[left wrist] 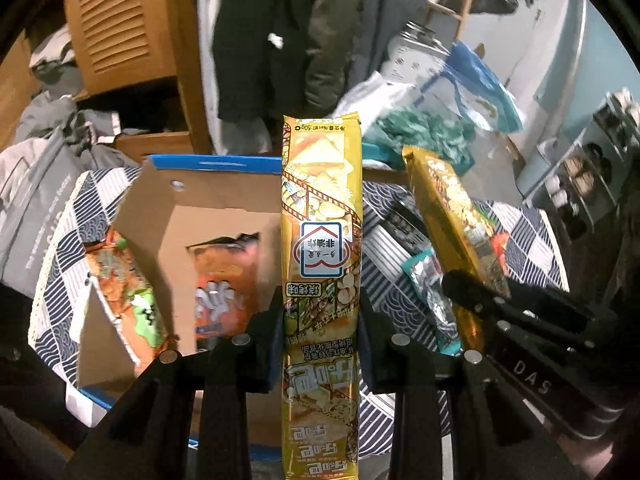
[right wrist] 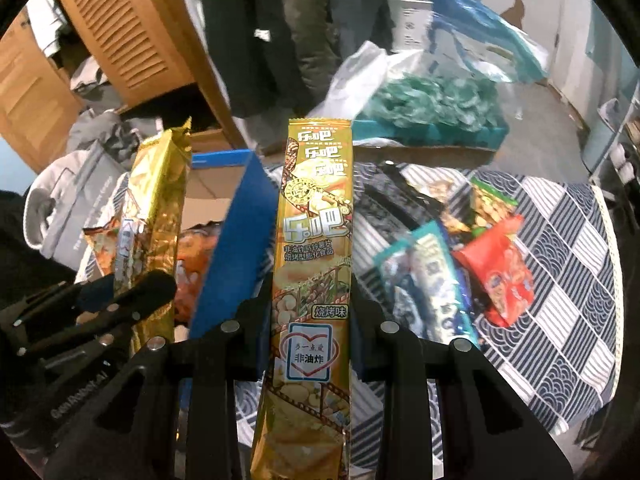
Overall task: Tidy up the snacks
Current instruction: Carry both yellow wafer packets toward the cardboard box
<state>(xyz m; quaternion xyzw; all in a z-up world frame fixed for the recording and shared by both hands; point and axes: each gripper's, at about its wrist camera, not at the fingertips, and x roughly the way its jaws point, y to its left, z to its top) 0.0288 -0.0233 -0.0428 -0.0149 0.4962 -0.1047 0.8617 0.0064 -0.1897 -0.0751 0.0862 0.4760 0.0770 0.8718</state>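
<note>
My left gripper [left wrist: 320, 312] is shut on a long gold chip pack [left wrist: 322, 216], held upright above the table beside an open cardboard box [left wrist: 176, 216]. My right gripper [right wrist: 310, 304] is shut on a second, matching gold chip pack [right wrist: 314, 216], also upright. Each gripper and its pack show in the other view: the right one at the right of the left wrist view [left wrist: 452, 216], the left one at the left of the right wrist view [right wrist: 154, 216]. The box holds orange snack bags [left wrist: 224, 280]. Loose snacks [right wrist: 496, 264] lie on the patterned tablecloth [right wrist: 568, 248].
The box has a blue outer wall [right wrist: 232, 252] between the two grippers. Teal and silver packs [right wrist: 432, 280] lie on the cloth to the right. A teal tray with green items [right wrist: 432, 108] sits behind the table. A wooden cabinet [left wrist: 120, 20] and hanging coats stand at the back.
</note>
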